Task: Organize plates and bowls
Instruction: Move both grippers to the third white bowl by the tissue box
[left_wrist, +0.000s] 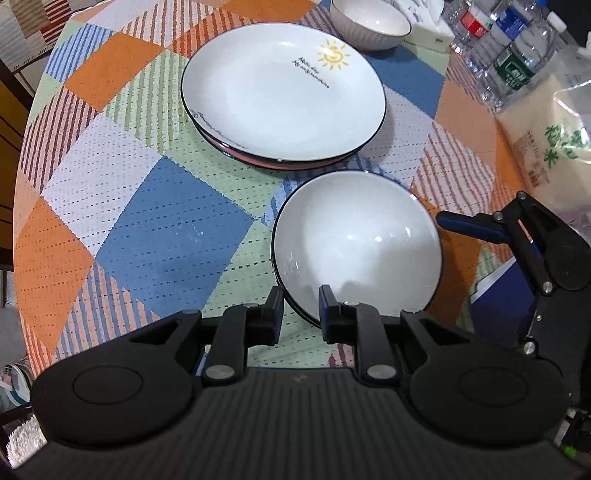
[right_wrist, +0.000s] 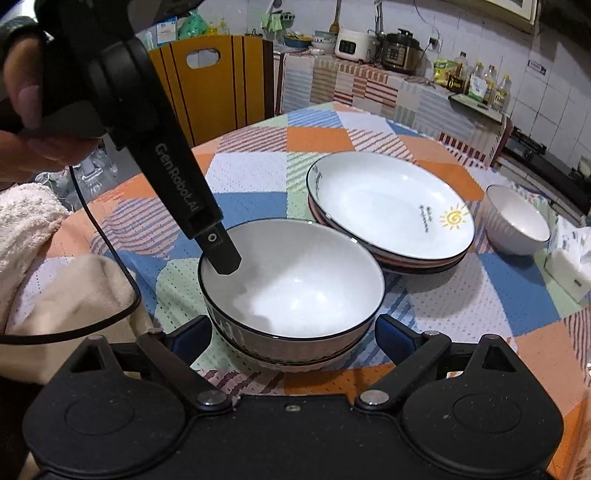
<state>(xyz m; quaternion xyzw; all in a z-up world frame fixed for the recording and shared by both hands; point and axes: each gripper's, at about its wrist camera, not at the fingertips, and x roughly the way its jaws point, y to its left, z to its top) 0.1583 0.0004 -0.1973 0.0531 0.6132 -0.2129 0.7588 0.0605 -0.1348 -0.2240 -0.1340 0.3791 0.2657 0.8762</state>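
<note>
Two nested white bowls (left_wrist: 358, 240) (right_wrist: 295, 280) with dark rims sit on the checked tablecloth. My left gripper (left_wrist: 301, 306) points down over their near rim, which passes between its jaws. A gap shows beside the inner pad, so it is open. Its inner finger (right_wrist: 221, 254) reaches into the top bowl. My right gripper (right_wrist: 293, 332) is open wide, with one blue finger (left_wrist: 465, 225) on each side of the bowls, close to their walls. Behind stands a stack of plates (left_wrist: 280, 92) (right_wrist: 391, 206), the top one white with a sun. A single ribbed bowl (left_wrist: 369, 22) (right_wrist: 517, 225) stands beyond it.
Water bottles (left_wrist: 509, 48) and a bag of rice (left_wrist: 546, 122) crowd one side of the round table (left_wrist: 147, 221). A tissue box (right_wrist: 569, 266) sits near the single bowl. A pale towel (right_wrist: 33, 221) lies at the table edge by a person's hand (right_wrist: 22, 96). A wooden chair (right_wrist: 210, 85) stands behind.
</note>
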